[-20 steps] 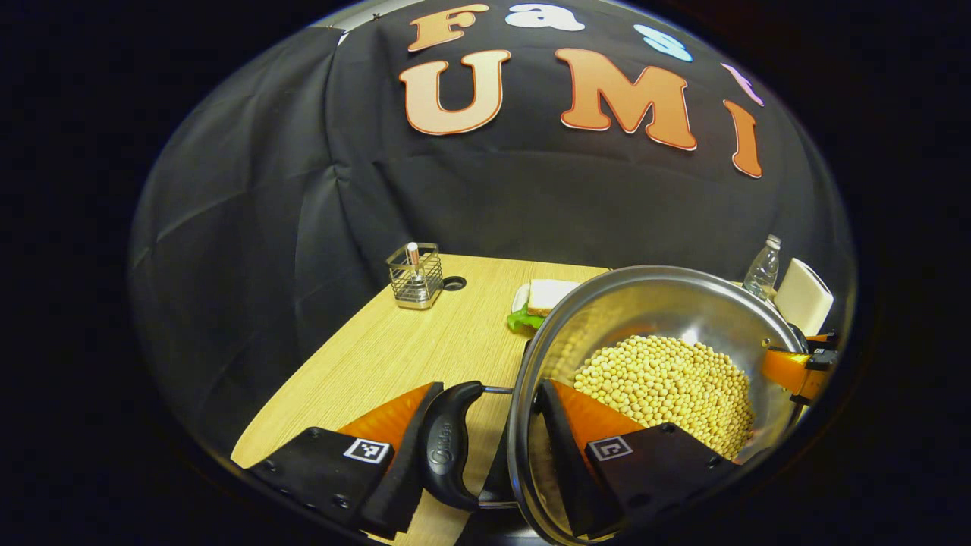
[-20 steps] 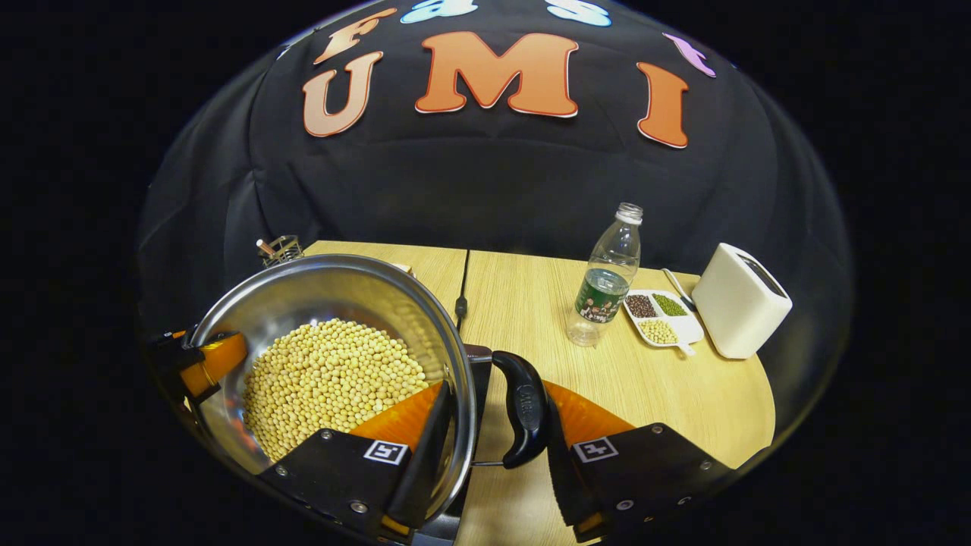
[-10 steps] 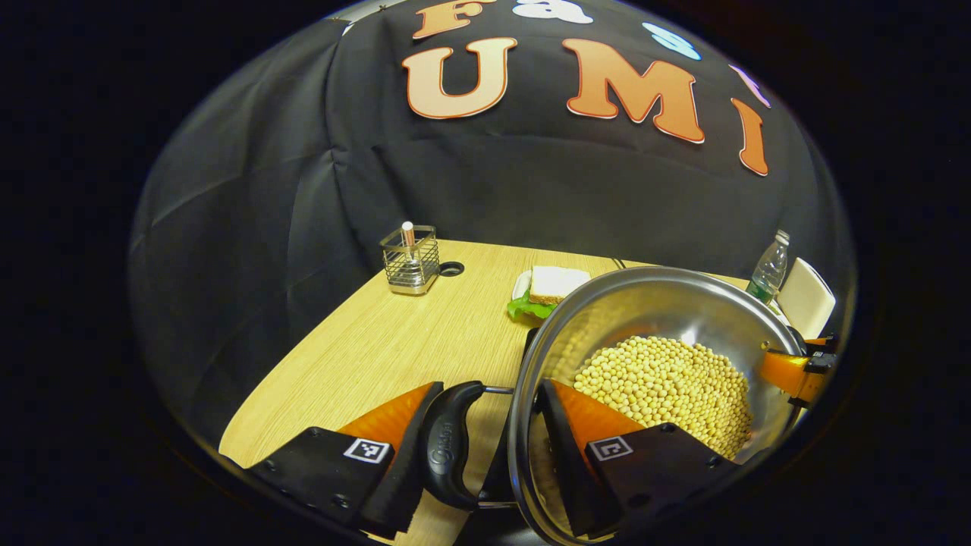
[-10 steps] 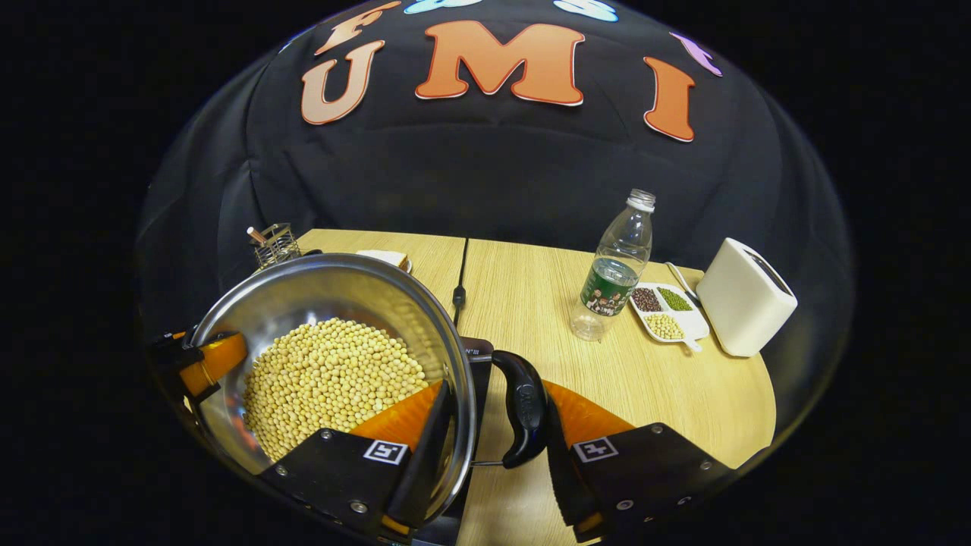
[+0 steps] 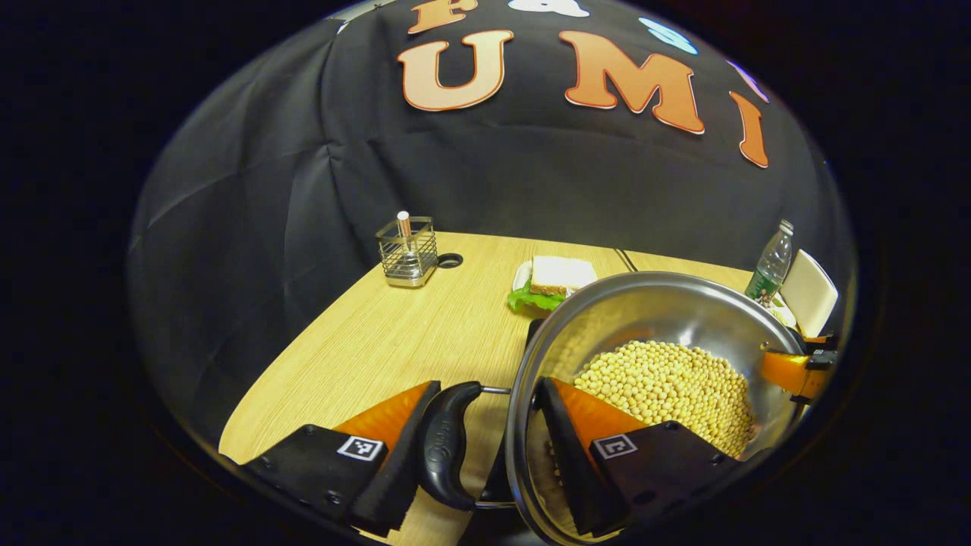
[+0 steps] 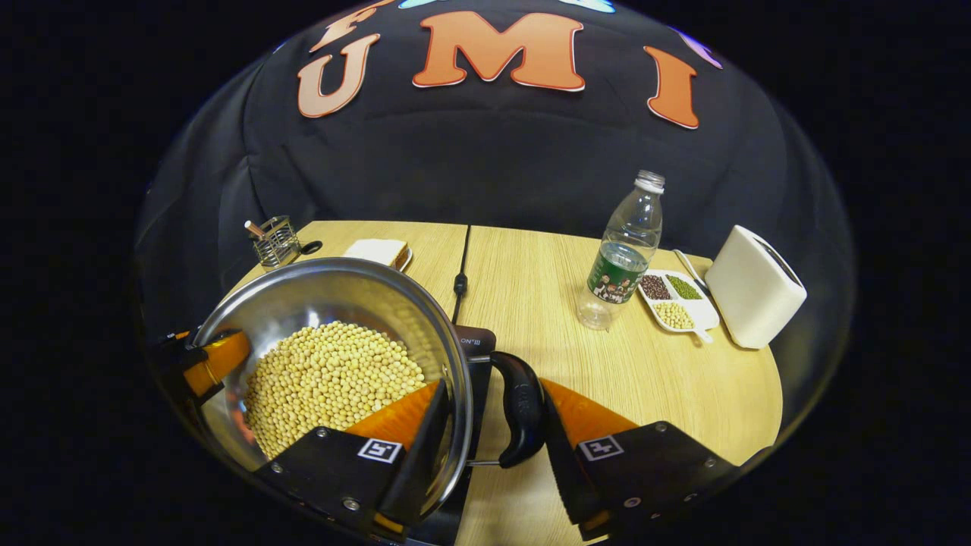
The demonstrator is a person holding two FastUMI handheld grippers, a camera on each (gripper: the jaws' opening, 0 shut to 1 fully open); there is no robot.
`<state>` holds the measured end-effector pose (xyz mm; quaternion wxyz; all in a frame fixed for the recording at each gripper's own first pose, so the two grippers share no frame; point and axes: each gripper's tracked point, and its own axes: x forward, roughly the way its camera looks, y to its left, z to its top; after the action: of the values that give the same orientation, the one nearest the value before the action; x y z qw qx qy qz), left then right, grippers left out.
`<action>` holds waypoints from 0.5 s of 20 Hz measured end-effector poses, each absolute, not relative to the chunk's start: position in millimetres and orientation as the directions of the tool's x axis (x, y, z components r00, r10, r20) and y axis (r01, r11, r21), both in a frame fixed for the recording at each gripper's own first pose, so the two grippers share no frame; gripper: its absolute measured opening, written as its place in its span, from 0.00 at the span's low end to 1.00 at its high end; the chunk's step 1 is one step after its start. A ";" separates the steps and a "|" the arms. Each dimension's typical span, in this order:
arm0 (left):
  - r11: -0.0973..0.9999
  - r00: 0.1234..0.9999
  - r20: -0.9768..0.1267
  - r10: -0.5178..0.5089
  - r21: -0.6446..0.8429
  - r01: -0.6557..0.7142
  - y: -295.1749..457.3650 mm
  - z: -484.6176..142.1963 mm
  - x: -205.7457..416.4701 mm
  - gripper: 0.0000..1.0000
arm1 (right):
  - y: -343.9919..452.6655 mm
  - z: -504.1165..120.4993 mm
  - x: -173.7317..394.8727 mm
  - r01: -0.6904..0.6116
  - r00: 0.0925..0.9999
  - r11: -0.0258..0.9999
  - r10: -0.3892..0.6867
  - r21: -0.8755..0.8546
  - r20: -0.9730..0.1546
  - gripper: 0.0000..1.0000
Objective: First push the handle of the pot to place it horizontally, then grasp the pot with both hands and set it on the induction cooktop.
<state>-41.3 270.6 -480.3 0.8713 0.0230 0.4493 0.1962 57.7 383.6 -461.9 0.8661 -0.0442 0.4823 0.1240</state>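
1. Left gripper view: the left gripper (image 5: 478,447) is clamping one side of the pot (image 5: 667,303), one finger outside the black side handle (image 5: 447,444) and the other inside the rim against the wall.
2. The pot is holding yellow beans (image 5: 667,387) and is sitting over a dark slab, apparently the induction cooktop (image 5: 531,334); contact between them is hard to judge.
3. The right gripper (image 5: 796,371) is showing at the pot's far rim.
4. On the wooden table (image 5: 394,341) a wire caddy (image 5: 408,254) and a sandwich (image 5: 557,277) are lying beyond the pot.
5. Right gripper view: the right gripper (image 6: 493,436) is closing likewise on the opposite handle (image 6: 520,406) and the rim.
6. A bottle (image 6: 623,254), a divided dish (image 6: 675,303) and a white box (image 6: 755,288) are standing well apart from the pot, to its right.
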 end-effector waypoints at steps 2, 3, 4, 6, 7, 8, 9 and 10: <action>0.924 0.535 -0.765 0.359 0.209 -0.321 271.4 -476.1 -40.3 0.88 | 382.0 -444.8 61.0 -0.268 0.538 0.962 0.196 0.054 -0.820 0.75; 0.923 0.548 -0.754 0.363 0.211 -0.321 272.4 -469.1 -38.0 0.88 | 379.6 -433.8 63.4 -0.276 0.560 0.959 0.209 0.058 -0.802 0.76; 0.921 0.570 -0.732 0.373 0.218 -0.322 274.1 -459.8 -34.0 0.88 | 377.7 -422.2 65.2 -0.280 0.578 0.958 0.224 0.067 -0.785 0.77; 0.918 0.643 -0.660 0.389 0.219 -0.331 272.9 -431.3 -18.1 0.88 | 370.1 -392.7 63.1 -0.285 0.614 0.954 0.258 0.096 -0.746 0.78; 0.914 0.675 -0.619 0.401 0.225 -0.337 270.8 -412.9 -11.4 0.88 | 364.9 -376.9 64.0 -0.288 0.642 0.952 0.269 0.100 -0.718 0.78; 0.913 0.710 -0.575 0.406 0.225 -0.340 266.0 -394.0 -4.6 0.88 | 356.3 -357.6 67.8 -0.285 0.682 0.954 0.269 0.091 -0.680 0.79; 0.916 0.744 -0.534 0.402 0.220 -0.337 257.7 -372.7 3.0 0.88 | 345.0 -332.3 71.3 -0.285 0.727 0.955 0.267 0.075 -0.633 0.80; 0.919 0.774 -0.496 0.394 0.219 -0.328 248.9 -353.3 11.6 0.87 | 334.6 -309.2 75.8 -0.279 0.768 0.959 0.257 0.054 -0.587 0.81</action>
<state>11.6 248.9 -353.3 0.9399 0.0599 0.2762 0.1918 75.8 334.6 -309.2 0.9401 -0.0179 0.3092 0.1423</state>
